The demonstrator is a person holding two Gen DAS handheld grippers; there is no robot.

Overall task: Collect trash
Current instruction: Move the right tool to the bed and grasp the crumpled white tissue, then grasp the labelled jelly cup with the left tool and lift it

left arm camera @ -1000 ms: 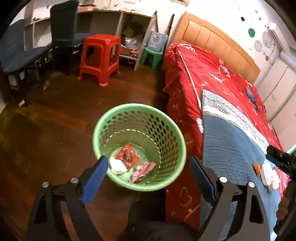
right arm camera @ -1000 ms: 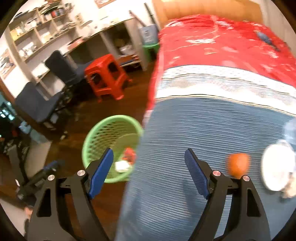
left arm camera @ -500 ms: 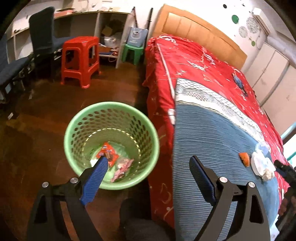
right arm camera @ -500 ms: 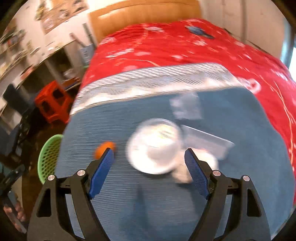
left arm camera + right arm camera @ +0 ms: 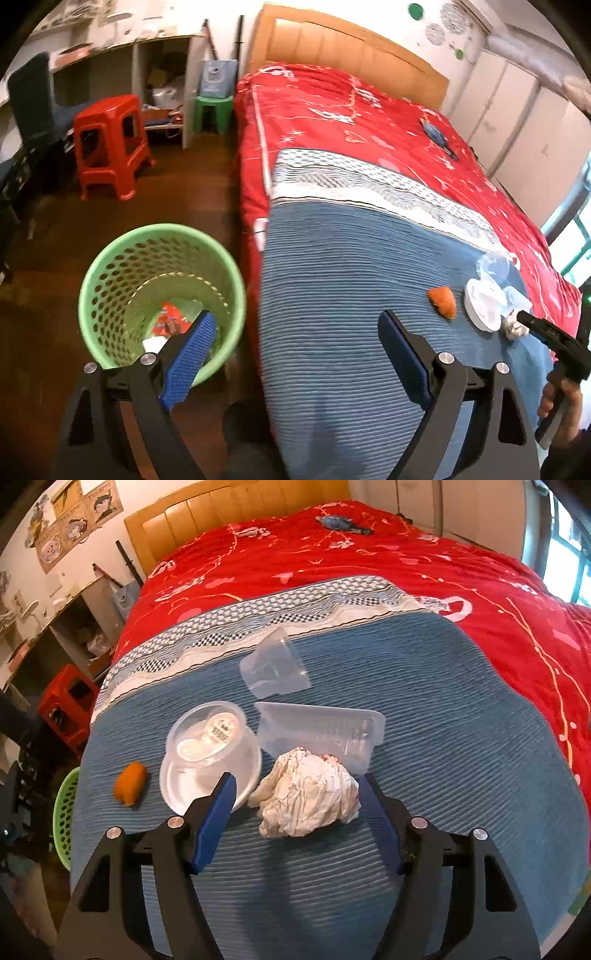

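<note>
Trash lies on the blue blanket: a crumpled white paper ball, a round clear tub with its lid, a clear cup on its side, a clear rectangular tray and an orange peel. My right gripper straddles the paper ball. Its jaws are closing, and a gap still shows at the left pad. In the left wrist view my left gripper hangs open and empty over the bed's edge. Beside it stands the green basket, with a red wrapper inside.
The green basket stands on the dark wood floor, close against the bed side. A red stool, a small green stool and a dark chair stand further back. A blue object lies on the red cover.
The right gripper swept across the bed from the basket side to the trash pile, and its jaws narrowed around the paper ball. The left gripper shifted from over the basket towards the bed.
</note>
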